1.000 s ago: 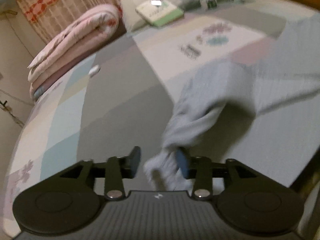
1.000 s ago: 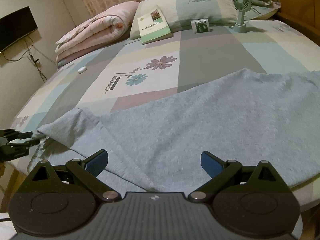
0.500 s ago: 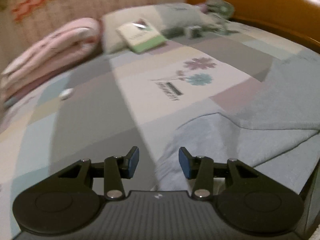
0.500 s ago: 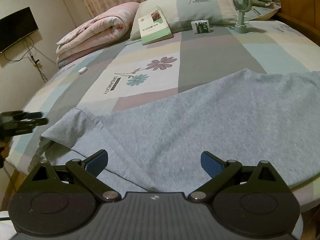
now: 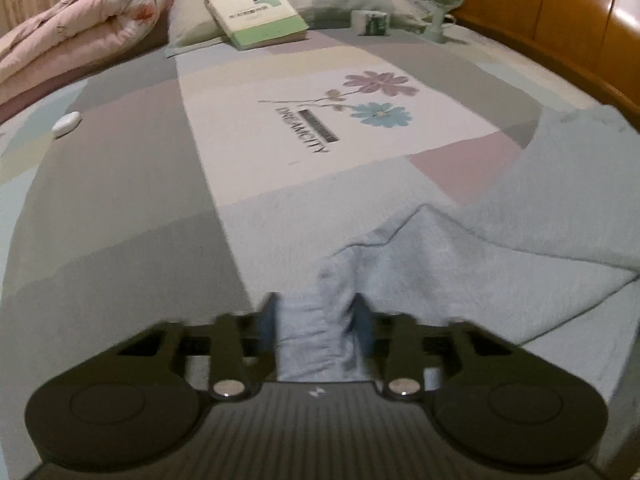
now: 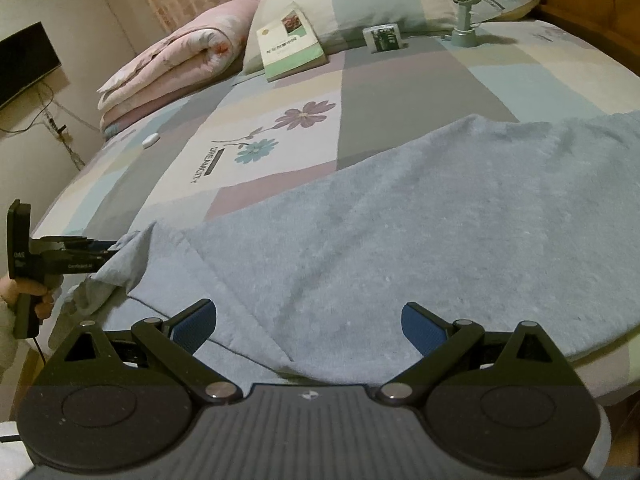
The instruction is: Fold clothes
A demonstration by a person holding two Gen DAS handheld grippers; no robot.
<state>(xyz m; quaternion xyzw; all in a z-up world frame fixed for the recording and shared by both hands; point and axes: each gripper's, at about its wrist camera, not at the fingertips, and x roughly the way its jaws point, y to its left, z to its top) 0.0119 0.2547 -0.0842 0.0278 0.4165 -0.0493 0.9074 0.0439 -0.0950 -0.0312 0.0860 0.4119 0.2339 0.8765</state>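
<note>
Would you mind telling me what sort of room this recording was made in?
Most likely a bedroom at home: a bed with a patchwork sheet, a pillow by the wooden headboard, and a rolled pink quilt.

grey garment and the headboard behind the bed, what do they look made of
Grey garment: looks like soft knit cotton or fleece, matte with a faintly fuzzy nap; it drapes and bunches limply at the sleeve, though the exact fibre can't be told. Headboard: appears to be orange-brown wood with a glossy varnish, judging by bright highlights and panel seams.
</note>
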